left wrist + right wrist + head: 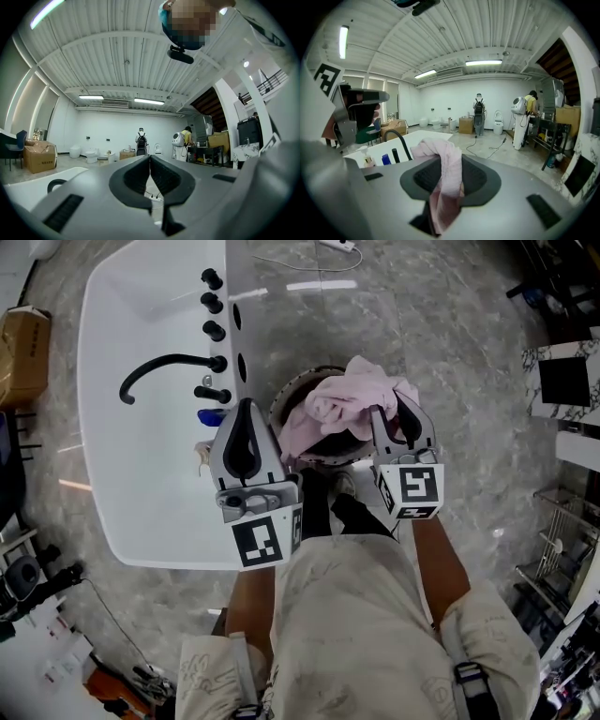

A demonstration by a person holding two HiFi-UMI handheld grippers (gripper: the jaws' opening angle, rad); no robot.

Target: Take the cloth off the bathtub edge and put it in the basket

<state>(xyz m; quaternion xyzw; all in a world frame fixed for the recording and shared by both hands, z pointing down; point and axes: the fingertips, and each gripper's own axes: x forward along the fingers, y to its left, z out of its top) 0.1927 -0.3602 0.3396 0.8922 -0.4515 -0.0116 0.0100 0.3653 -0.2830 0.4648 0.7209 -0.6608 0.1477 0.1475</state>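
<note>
A pink cloth (pixel 349 397) hangs bunched over the round dark basket (pixel 285 401), which stands on the floor beside the white bathtub (pixel 141 484). My right gripper (pixel 392 416) is shut on the cloth; in the right gripper view the cloth (pixel 446 180) drapes out between the jaws of that gripper (pixel 451 164). The left gripper (pixel 246 418) hovers by the tub's rim, left of the basket. Its jaws (pixel 150 161) are shut with nothing between them.
A black faucet (pixel 161 366), black knobs and a blue bottle (pixel 208 415) line the tub's rim. A cardboard box (pixel 24 352) sits far left, a cable (pixel 309 261) lies on the marble floor, and a shelf (pixel 564 381) stands right. Two people (pixel 478 115) stand far off.
</note>
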